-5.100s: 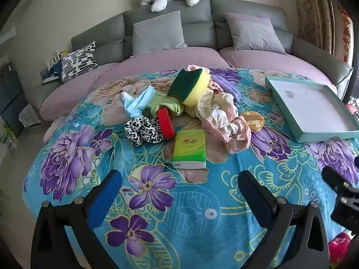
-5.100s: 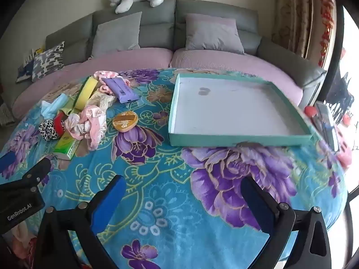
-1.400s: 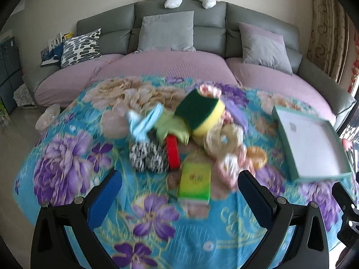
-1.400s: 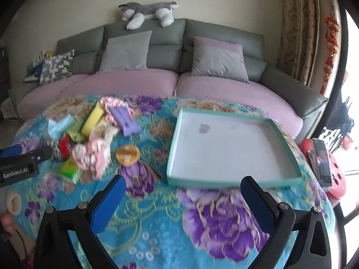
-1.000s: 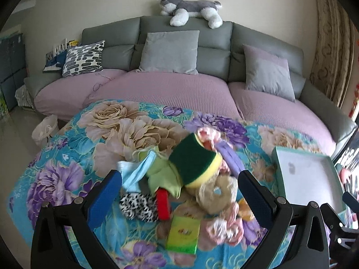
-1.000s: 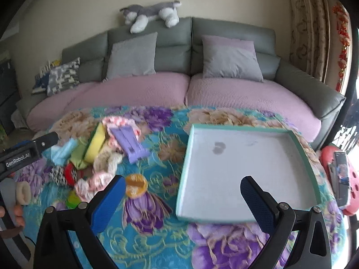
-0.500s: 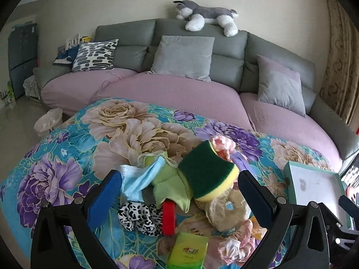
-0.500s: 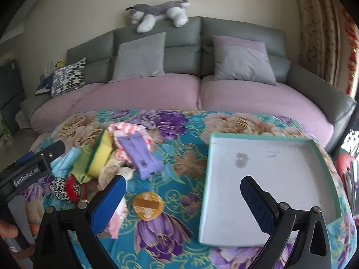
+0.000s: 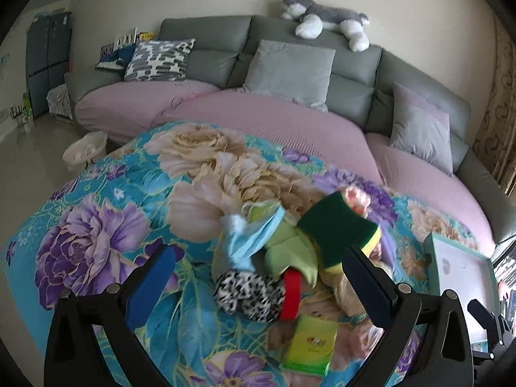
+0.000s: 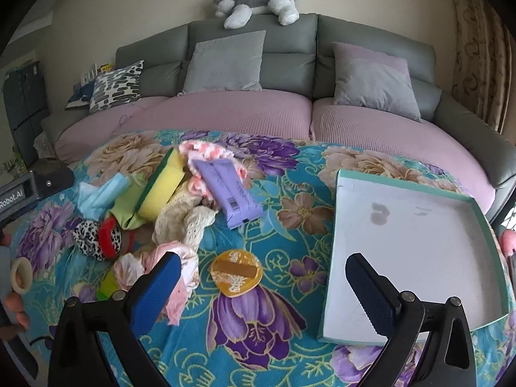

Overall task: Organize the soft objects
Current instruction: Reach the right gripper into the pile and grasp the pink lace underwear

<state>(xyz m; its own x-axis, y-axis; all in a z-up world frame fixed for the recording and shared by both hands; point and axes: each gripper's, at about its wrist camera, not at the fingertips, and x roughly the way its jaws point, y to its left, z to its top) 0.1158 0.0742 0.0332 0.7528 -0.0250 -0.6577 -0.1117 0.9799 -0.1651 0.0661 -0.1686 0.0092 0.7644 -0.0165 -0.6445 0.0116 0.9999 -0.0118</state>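
Jumbled heap of soft objects [image 10: 167, 206] on floral cloth [image 10: 274, 322], both grippers [image 9: 258, 277] [image 10: 262, 283] wide, empty

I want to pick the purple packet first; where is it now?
In the right wrist view the purple packet lies left of centre, atop the pile, right of the yellow sponge.

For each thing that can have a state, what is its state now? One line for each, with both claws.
left claw: open, holds nothing
right claw: open, holds nothing
teal tray: empty, flat on the cloth
sponge: tilted, leaning on the pile
purple packet: lying on the pile
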